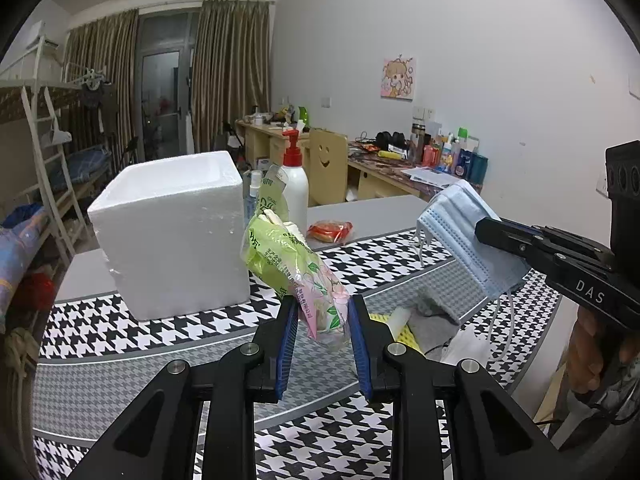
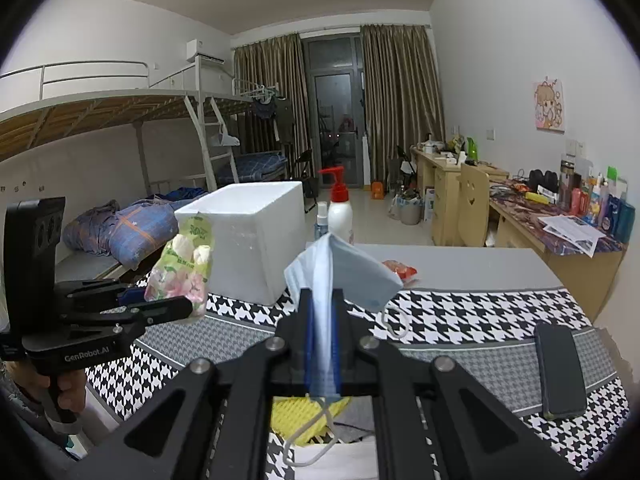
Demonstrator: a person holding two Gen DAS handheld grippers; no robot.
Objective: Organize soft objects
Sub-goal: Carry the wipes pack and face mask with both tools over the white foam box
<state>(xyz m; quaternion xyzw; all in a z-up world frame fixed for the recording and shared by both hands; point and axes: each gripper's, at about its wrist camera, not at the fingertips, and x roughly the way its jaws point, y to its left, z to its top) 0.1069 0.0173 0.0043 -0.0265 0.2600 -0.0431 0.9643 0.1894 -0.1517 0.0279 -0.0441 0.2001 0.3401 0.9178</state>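
Left wrist – left gripper (image 1: 323, 312) clamps green packet (image 1: 280, 256) | right gripper (image 2: 322, 300) pinches mask (image 2: 352, 268)

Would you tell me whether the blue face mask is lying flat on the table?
No, the blue face mask hangs clamped in the right gripper, raised above the table.

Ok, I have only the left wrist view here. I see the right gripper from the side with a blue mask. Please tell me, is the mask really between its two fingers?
Observer: Yes. In the right wrist view the blue mask stands pinched between the right gripper fingers, jaws shut on it.
Operator: Is something on the cloth at the right side that I cannot see?
Observer: A black phone lies flat there.
Operator: And below the right gripper?
Observer: A yellow sponge-like cloth lies under it, with the mask's ear loop hanging over it.
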